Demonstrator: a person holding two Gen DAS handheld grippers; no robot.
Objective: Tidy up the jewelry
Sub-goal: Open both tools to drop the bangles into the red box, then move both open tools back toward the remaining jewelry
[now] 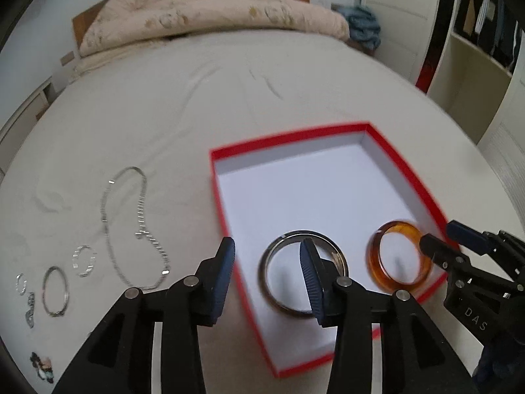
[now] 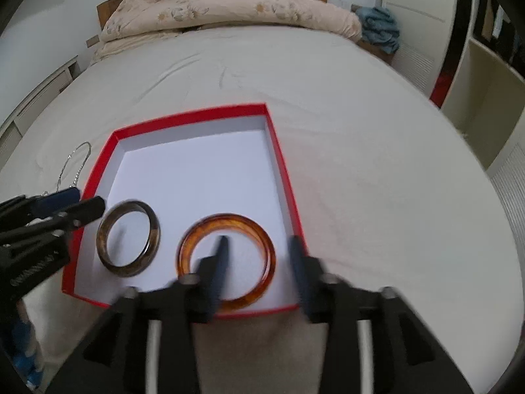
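Note:
A shallow red box (image 1: 288, 136) (image 2: 190, 111) with a white floor lies on the bed. Two bangles lie flat in its near end: a dark grey-brown bangle (image 1: 295, 233) (image 2: 152, 226) and an amber bangle (image 1: 374, 256) (image 2: 229, 220). My left gripper (image 1: 267, 262) (image 2: 88, 198) is open; the dark bangle's left rim lies between its fingers, untouched. My right gripper (image 2: 259, 256) (image 1: 439, 234) is open too, with one finger over the amber bangle's hole and the other outside its right rim. A silver necklace (image 1: 141, 203) (image 2: 77, 161) lies on the sheet left of the box.
Left of the necklace lie a thin silver bracelet (image 1: 55, 290), a small hoop (image 1: 83, 259) and other small pieces (image 1: 21, 284). A folded pink quilt (image 1: 213, 13) lies at the headboard, with a blue cloth (image 1: 362, 26) beside it. Open shelves (image 1: 475, 65) stand right of the bed.

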